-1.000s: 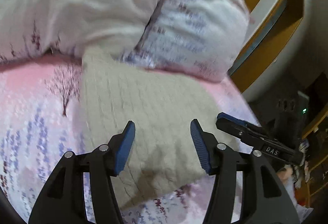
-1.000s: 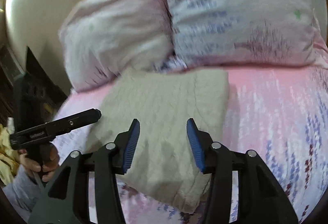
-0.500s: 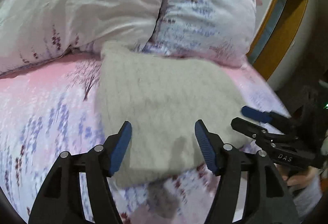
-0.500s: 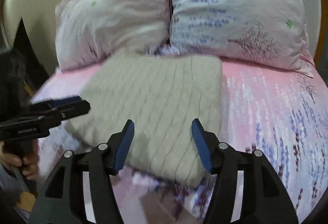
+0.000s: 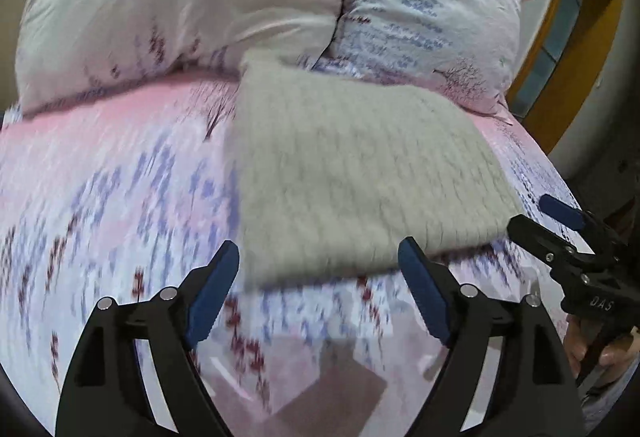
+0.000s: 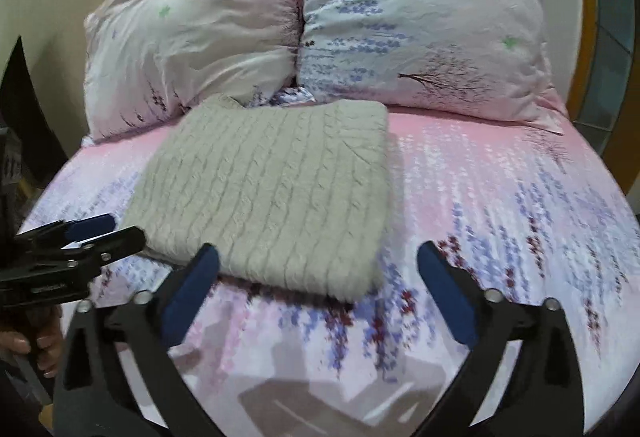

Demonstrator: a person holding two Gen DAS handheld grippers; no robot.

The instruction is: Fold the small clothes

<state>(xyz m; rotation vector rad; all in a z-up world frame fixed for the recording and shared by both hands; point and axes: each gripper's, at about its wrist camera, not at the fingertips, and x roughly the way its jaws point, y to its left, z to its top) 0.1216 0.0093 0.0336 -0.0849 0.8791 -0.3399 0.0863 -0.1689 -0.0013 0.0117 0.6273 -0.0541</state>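
Beige cable-knit sweater [image 6: 272, 205] lying folded into neat rectangle, flat on pink floral bedsheet [image 6: 500, 205], far edge touching two floral pillows [image 6: 420, 17] at head of bed. Left gripper [image 5: 320, 277] hovering just short of sweater's near edge, jaws spread wide, holding nothing. Right gripper [image 6: 320, 277] hanging over same near edge, jaws also wide apart, empty, not touching knit. Left view is blurring slightly. No containers showing in either view.
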